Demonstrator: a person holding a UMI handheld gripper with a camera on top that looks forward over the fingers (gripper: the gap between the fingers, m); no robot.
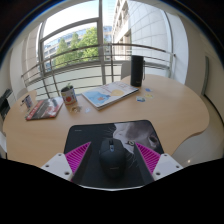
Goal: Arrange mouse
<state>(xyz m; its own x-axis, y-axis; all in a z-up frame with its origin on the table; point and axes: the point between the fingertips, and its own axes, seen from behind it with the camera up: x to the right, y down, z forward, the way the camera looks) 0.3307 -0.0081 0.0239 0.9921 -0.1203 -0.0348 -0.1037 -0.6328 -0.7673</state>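
A black computer mouse (112, 156) lies on a dark mouse pad (90, 132) that has a pale picture at its far right. The pad lies at the near edge of a round wooden table (170, 105). My gripper (112, 158) is open, with its pink pads (78, 156) on either side of the mouse. The mouse stands between the fingers with a gap at each side and rests on the mouse pad.
Beyond the pad lie an open magazine (106, 95), a printed can (68, 97), a book (42, 108) at the far left and a small object (140, 98). A black cylinder (137, 70) stands at the far edge. Windows and a railing are behind the table.
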